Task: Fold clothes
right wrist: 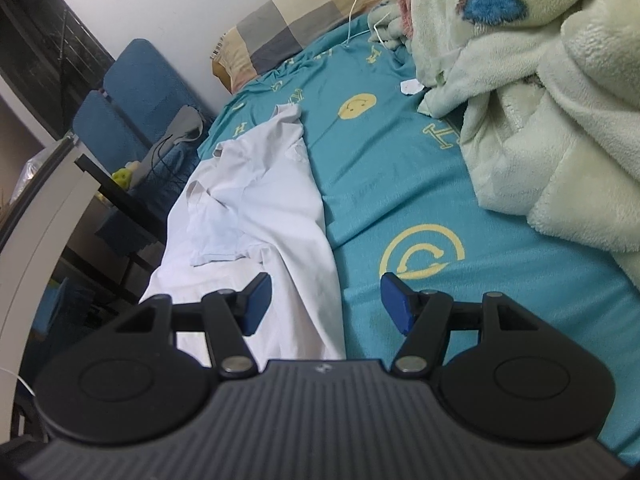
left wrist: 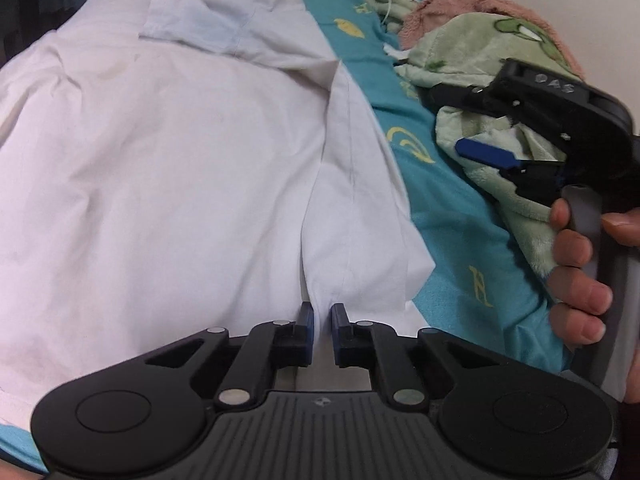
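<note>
While my left gripper pinches a fold at the near hem of the white shirt, its length runs straight ahead | right gripper gapes empty, shirt edge below its left finger, probably not touching | only the right view shows the pillow.

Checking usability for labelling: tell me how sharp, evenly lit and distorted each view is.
Left wrist view: the white shirt is soft and bright, with few creases readable, and the corners are dark. Right wrist view: sharper, evenly lit; the bedsheet print is crisp, though fisheye bends the bed edge.
</note>
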Available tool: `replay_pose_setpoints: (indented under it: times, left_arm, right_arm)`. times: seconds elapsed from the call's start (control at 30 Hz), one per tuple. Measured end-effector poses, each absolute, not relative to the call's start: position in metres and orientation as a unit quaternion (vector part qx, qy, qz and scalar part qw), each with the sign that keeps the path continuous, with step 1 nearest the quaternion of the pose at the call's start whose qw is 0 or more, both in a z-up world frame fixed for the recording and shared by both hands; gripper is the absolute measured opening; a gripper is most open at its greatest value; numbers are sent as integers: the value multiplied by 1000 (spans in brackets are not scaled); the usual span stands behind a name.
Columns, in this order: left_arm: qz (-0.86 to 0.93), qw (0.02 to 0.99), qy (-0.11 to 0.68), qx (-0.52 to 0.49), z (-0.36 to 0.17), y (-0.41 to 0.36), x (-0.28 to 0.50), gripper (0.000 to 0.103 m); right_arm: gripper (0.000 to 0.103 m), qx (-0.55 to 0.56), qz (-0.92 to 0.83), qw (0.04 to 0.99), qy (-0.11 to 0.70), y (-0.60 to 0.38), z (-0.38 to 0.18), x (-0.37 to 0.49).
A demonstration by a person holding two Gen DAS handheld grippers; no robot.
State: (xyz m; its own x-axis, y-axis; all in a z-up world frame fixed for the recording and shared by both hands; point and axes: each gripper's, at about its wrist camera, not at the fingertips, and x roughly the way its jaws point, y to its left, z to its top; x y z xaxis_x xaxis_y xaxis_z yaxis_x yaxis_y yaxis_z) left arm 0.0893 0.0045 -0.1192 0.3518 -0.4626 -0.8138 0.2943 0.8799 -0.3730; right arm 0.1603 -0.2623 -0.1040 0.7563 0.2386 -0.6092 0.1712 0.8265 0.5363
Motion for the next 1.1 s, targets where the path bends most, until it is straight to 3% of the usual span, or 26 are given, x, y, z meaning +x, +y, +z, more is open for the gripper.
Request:
replay_pose_setpoints:
  times: [0.3, 0.6, 0.83, 0.87, 1.1]
  left_arm:
    - [-275, 820, 474, -166, -52, 30, 56, 3]
    - [-165, 797, 565, -134, -109, 48, 58, 2]
    - [-162, 805, 561, -104, -110, 45, 59, 4]
    - [-162, 805, 560, -111, -109, 46, 59, 6]
    - [-171, 813, 518, -202, -77, 81, 75, 60]
  right_arm:
    - [64, 282, 19, 890, 358, -261, -105, 160]
    - [64, 254, 25, 882, 395, -249, -114, 165]
    - [64, 239, 39, 887, 392, -240, -112, 163]
    - [64, 237, 41, 889, 389, -239, -111, 162]
    - [64, 226, 59, 902, 363, -232, -101, 157]
